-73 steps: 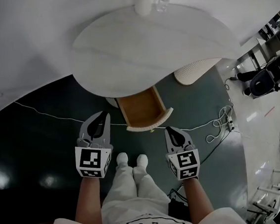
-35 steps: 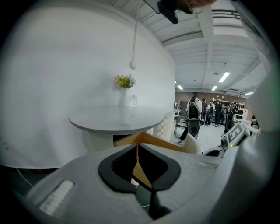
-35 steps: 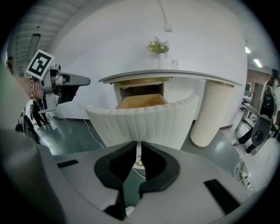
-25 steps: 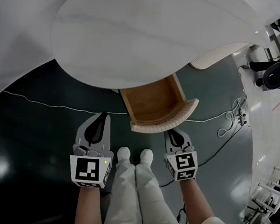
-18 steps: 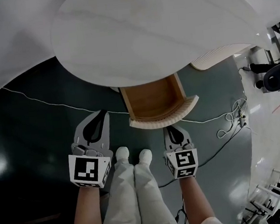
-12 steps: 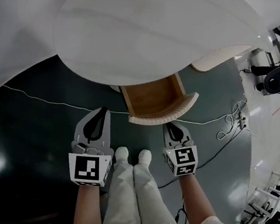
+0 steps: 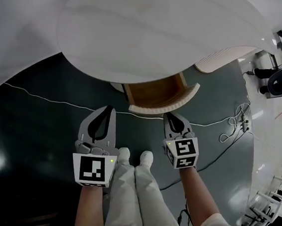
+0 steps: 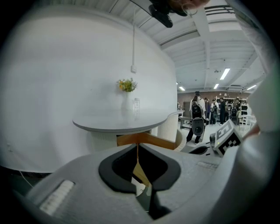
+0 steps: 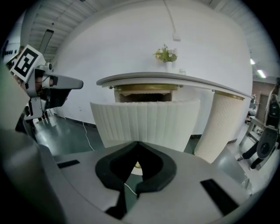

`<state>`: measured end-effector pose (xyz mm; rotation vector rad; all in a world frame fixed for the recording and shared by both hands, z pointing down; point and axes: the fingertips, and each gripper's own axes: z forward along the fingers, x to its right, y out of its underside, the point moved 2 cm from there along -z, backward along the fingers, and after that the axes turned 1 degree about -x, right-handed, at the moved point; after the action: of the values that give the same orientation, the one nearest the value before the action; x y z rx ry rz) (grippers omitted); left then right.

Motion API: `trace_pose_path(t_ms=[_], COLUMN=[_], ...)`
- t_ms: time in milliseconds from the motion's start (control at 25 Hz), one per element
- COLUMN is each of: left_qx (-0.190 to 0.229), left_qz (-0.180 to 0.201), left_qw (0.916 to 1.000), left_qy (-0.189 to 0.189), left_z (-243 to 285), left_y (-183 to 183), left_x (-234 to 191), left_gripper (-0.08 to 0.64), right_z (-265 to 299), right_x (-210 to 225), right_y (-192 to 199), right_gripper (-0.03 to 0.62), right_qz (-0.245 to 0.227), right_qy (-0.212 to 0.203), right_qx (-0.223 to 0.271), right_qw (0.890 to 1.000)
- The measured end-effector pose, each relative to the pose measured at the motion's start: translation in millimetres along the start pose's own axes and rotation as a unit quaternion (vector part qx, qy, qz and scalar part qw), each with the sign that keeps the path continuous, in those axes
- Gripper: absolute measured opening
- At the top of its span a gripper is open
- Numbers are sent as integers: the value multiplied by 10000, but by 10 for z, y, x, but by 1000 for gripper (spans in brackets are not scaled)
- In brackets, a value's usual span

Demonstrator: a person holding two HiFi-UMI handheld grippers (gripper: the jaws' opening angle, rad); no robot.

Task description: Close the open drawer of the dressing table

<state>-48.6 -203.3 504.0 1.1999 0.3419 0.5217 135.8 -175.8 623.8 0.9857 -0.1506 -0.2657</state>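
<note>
Closely, right gripper faces the drawer front; left gripper alongside.

- I noted the drawer partly open beneath the dressing table top.
- My right gripper sat just beside its ribbed front; my left gripper stood apart.

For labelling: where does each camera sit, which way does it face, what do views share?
Head view: on the head, facing steeply down at the drawer; forearms, legs, left gripper, right gripper show.
Left gripper view: on that gripper, facing the table; shut jaws show.
Right gripper view: likewise, facing the drawer front; shut jaws show.
All share the drawer.
</note>
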Motion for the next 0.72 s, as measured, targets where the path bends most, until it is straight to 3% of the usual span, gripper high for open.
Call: trace_pose_path(t_ms=[720], left_qx=[37], left_qz=[44], left_qw=[10000], left_qy=[79], left_z=[85], left_y=[29], left_x=[22], left_gripper=[18], right_z=[376], right_x=[49], right_y=[-263], right_gripper=[0], right_qz=[28], right_qy=[-3], right_qx=[434], right_qw=[9991])
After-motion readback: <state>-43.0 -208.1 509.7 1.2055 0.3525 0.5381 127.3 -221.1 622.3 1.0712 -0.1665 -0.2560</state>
